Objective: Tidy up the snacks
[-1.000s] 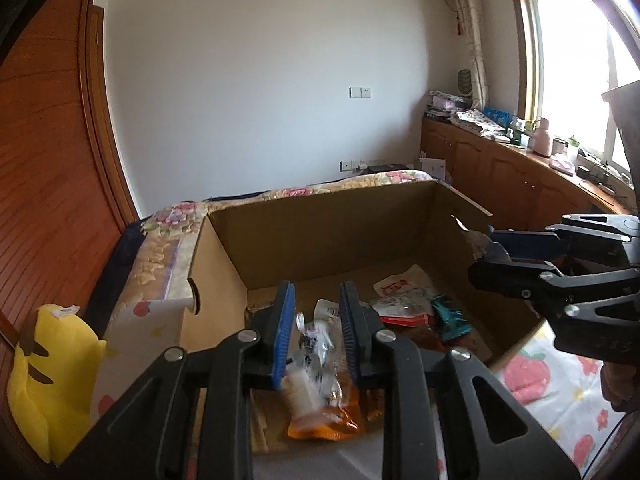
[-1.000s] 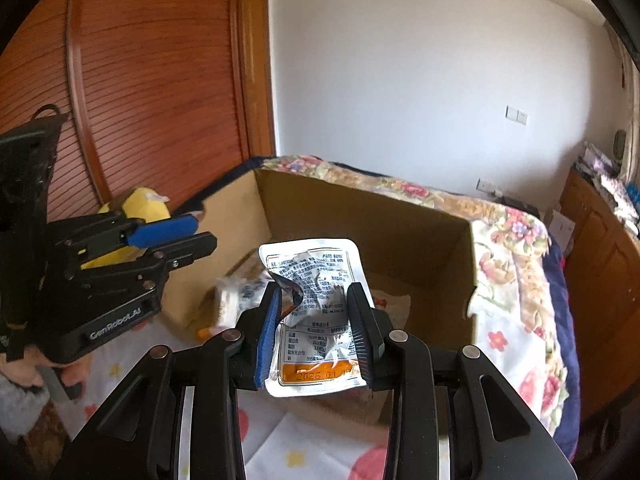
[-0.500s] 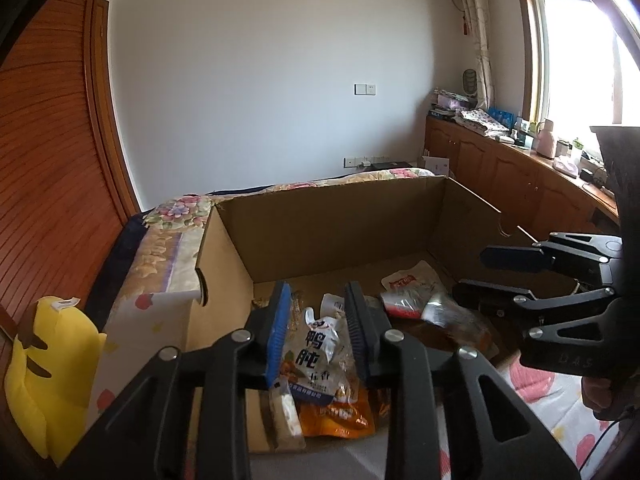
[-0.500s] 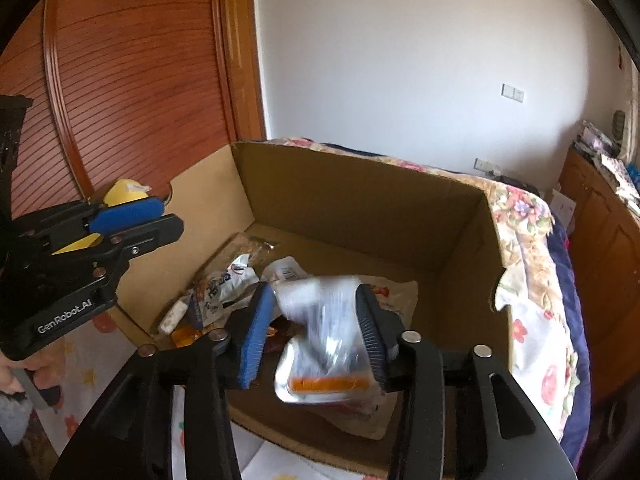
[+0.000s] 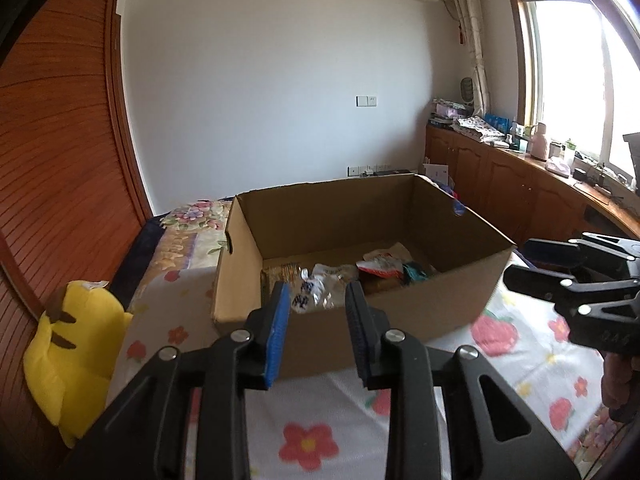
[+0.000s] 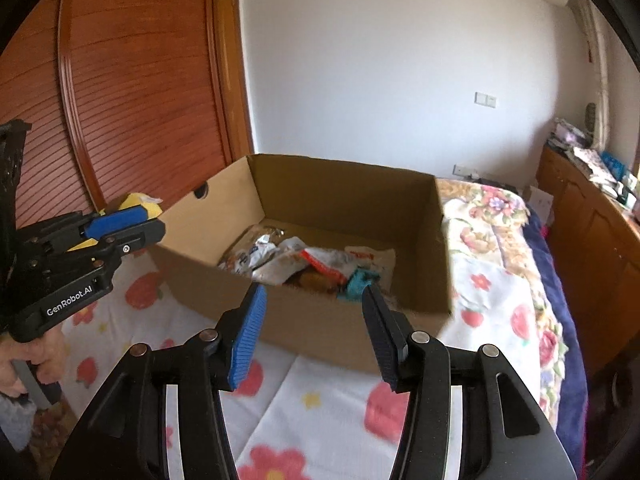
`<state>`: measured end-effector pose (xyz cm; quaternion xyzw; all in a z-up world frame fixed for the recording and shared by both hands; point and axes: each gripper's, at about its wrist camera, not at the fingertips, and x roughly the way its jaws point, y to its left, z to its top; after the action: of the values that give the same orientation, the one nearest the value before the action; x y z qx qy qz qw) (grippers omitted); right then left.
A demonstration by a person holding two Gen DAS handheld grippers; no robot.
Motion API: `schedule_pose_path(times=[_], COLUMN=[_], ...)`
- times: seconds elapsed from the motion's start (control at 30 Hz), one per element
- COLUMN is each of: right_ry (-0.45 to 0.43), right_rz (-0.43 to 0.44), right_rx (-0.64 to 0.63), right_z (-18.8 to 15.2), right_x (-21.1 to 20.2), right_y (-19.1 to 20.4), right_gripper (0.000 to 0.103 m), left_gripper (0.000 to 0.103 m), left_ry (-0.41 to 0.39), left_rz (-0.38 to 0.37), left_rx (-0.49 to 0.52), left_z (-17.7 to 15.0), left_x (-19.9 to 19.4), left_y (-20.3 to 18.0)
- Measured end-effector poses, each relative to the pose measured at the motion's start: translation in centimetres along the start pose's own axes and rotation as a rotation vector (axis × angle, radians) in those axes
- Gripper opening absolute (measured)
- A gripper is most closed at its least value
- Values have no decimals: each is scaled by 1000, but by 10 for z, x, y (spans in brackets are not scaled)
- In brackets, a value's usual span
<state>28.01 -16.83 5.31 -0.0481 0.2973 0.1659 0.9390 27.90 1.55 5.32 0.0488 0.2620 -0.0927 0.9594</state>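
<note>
Snacks (image 6: 304, 264) sit in a loose pile on the floor of an open cardboard box (image 6: 348, 196), which rests on a flower-print bedspread (image 6: 320, 400). Visible in the pile: silvery and white pouches toward the left, a red-and-white packet (image 5: 380, 266) in the middle, a teal packet (image 6: 360, 280) nearest the right gripper's side; exact count hard to tell, some overlap and the near wall hides the front row. Left gripper (image 5: 316, 324) hovers outside the box in front of its near wall, jaws parted a little with nothing between the blue pads; the packets seen through the gap lie in the box beyond it. Right gripper (image 6: 314, 328) also sits outside the near wall; its jaws are opening, moderately wide, empty, only box and bedspread showing in the gap. In the left wrist view the right gripper shows at the right edge, a hand under it. Progress guess: a good share of the snacks already boxed, both tools free. No loose packets visible on the bedspread in either view, so either the job is near done or the remaining snacks lie out of frame; cannot tell which. Pile is jumbled, not sorted, so tidying may be left. Yellow plush toy (image 5: 72, 356) lies on the left by the wooden wardrobe (image 6: 120, 80), not part of the task.
</note>
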Motion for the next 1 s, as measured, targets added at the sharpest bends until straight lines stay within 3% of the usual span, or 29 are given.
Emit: schedule_pose_path(times=[0.43,0.93,1.0], right_ry=[-64,-93,-101], right_rz=[-59,-101,-105], right_rx=[50,101,103], right_z=[-62,-114,-117], right_x=[-81,-109,-112], right_y=[15,23,23], right_gripper=[54,77,80], left_gripper=[40,50,56], left_ry=[-18,-49,-62], left_rz=[-10,53,71], left_rx=[10,-17,-18], left_z=[-51,-97,-100], left_x=[-70,-117,-119], left_y=[-25,-31,-31])
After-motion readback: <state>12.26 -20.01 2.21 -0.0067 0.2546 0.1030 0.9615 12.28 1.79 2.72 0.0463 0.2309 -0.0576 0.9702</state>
